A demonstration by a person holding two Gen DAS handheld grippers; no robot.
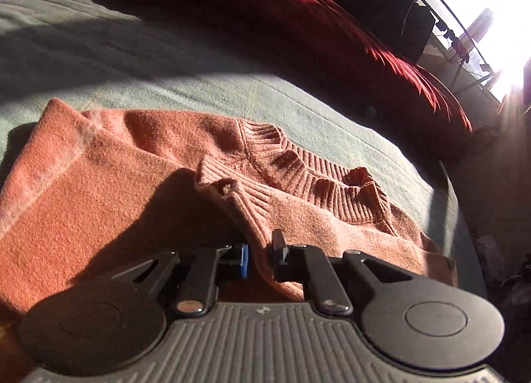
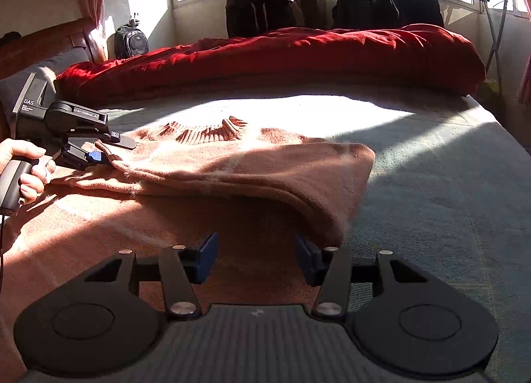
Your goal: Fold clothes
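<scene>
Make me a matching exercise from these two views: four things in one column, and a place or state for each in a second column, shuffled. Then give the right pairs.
Things:
1. left gripper
2. right gripper
3. red duvet
4. orange sweater

States or places:
A. bunched along the far side of the bed
B. jaws apart, nothing between them
C. lying partly folded on the green bedcover
D. clamped on a sleeve

Pairs: 1-D, 2-B, 3-A, 4-C
</scene>
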